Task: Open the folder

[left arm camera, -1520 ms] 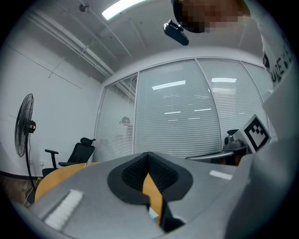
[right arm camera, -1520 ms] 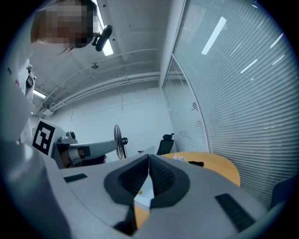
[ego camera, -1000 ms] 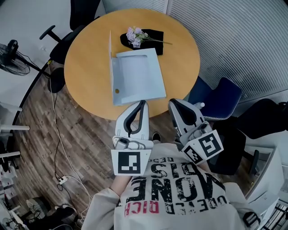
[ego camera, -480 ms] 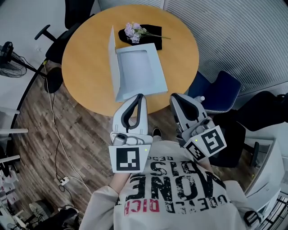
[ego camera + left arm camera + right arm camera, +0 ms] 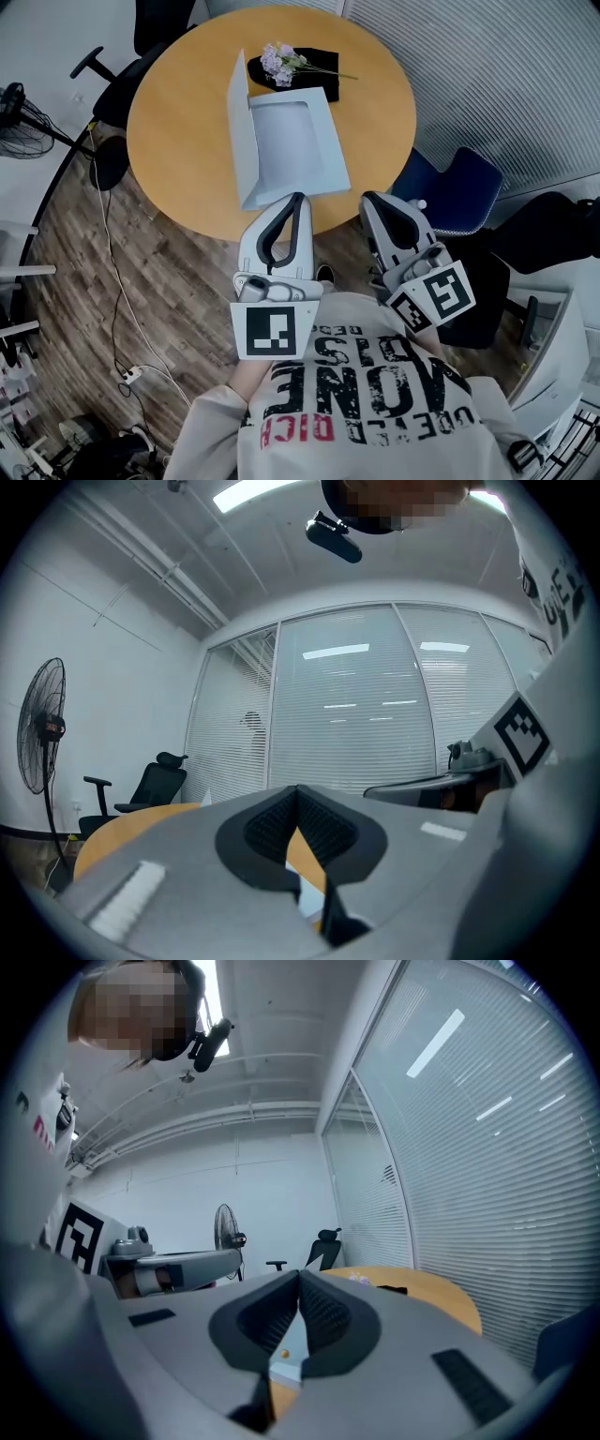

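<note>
Just short of the pale blue card folder (image 5: pixel 292 150), you held both tools level over the floor, off the near rim of the round orange wooden tabletop (image 5: pixel 178 122). Your left gripper (image 5: pixel 298 198) pointed at the folder's near edge, its fingers (image 5: pixel 264 831) pressed together with nothing between them. Your right gripper (image 5: pixel 368 199) sat beside it, aimed past the folder's near right corner, and its fingers (image 5: pixel 330 1322) met at the tips too, gripping nothing. Neither tool touched the folder.

The folder lay flat near the middle of the tabletop, its inner pocket face up. Its front cover (image 5: pixel 238 122) stood nearly on edge along the folder's left side. Beyond the folder's far edge, a small bunch of lilac flowers (image 5: pixel 279 63) rested on a black cloth (image 5: pixel 317 77). To the right of the folder, off the tabletop, stood a dark blue chair (image 5: pixel 461 192).
</note>
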A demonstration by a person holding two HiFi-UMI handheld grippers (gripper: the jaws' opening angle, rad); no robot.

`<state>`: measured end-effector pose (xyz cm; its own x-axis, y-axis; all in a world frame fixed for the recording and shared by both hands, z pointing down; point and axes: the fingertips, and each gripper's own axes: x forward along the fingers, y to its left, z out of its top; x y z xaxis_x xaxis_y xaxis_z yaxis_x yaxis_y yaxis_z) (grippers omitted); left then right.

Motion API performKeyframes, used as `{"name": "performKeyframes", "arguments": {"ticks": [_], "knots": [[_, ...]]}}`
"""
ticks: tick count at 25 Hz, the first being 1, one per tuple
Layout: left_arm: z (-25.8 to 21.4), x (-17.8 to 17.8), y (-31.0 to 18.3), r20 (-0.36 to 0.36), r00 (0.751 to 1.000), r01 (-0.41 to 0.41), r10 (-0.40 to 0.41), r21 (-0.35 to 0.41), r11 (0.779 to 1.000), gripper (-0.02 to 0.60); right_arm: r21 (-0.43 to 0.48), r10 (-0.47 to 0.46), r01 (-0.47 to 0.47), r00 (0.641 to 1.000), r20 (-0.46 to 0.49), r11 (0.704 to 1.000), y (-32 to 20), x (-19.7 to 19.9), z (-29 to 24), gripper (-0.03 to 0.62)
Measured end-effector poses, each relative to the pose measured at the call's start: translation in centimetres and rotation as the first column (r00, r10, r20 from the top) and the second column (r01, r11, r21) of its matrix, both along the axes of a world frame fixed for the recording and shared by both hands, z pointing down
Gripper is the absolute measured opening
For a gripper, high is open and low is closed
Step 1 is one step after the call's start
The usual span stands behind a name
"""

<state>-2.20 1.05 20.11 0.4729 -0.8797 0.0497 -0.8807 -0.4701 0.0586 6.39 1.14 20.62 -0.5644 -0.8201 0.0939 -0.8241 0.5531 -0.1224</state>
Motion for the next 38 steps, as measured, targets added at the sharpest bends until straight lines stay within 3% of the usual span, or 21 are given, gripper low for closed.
{"name": "performKeyframes", "arguments": {"ticks": [19,33,38], "knots": [[0.2,-0.1,-0.7,0.000,1.000,-0.004,0.004,-0.006,1.000,0.011,-0.012,-0.012,0.012,1.000,-0.003,1.000,-0.6,-0.3,0.2,0.012],[0.2,-0.4,-0.9,-0.019,0.999,0.028,-0.028,0.002,1.000,0.011,-0.010,-0.022,0.022,1.000,-0.016,1.000,-0.7,0.5,0.4,0.012],[0.1,-1.4,-1.4,0.004,0.998,0.059,-0.059,0.008,0.998,0.011,-0.005,-0.035,0.035,0.999,-0.018,0.999,-0.8,0.5,0.3,0.012]]}}
